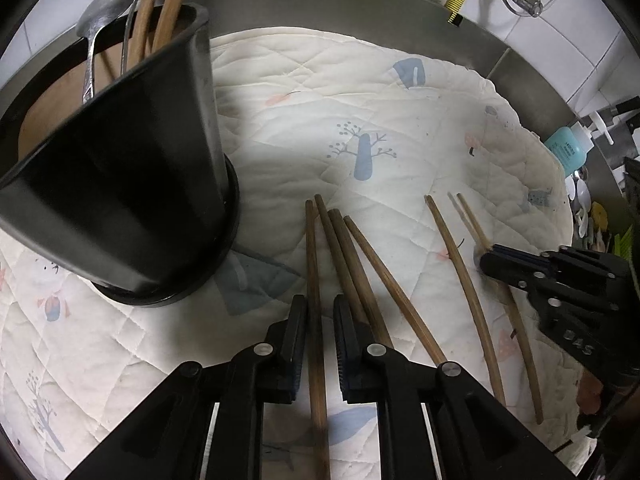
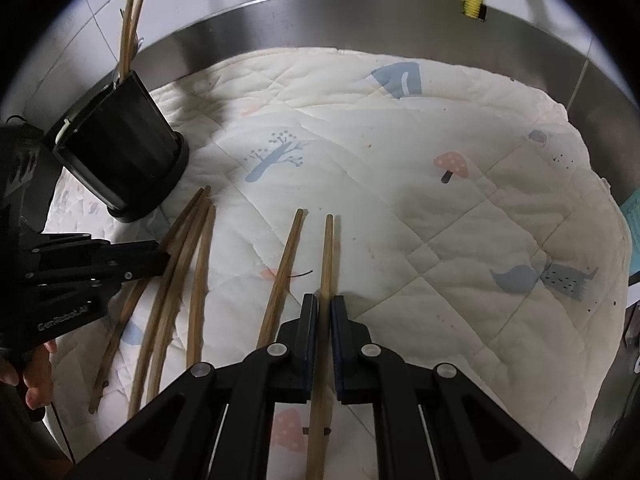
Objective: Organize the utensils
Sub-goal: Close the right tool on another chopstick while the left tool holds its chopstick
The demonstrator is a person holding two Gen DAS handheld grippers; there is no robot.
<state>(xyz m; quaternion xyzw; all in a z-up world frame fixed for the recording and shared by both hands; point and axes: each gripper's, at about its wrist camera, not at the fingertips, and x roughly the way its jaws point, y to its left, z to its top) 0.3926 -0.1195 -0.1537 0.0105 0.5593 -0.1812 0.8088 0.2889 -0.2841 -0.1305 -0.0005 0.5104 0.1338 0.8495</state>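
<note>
Chopsticks (image 1: 362,264) lie on the quilted mat (image 1: 360,92), long axes running from bottom toward frame centre. Left tool (image 1: 320,312) straddles one chopstick (image 1: 314,300), slightly parted, pads off it. Right tool (image 2: 324,312) is clamped on another chopstick (image 2: 327,256). Black utensil holder (image 1: 120,184) stands upper left; open mat lies upper right, bounded by the steel rim (image 1: 320,4).

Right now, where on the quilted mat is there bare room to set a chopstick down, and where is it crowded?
Free: the mat right of the right gripper, out to the steel wall, and the far stretch beyond the chopstick tips. Crowded: the near strip between the black holder and the right gripper, filled with loose chopsticks and the left gripper.
</note>
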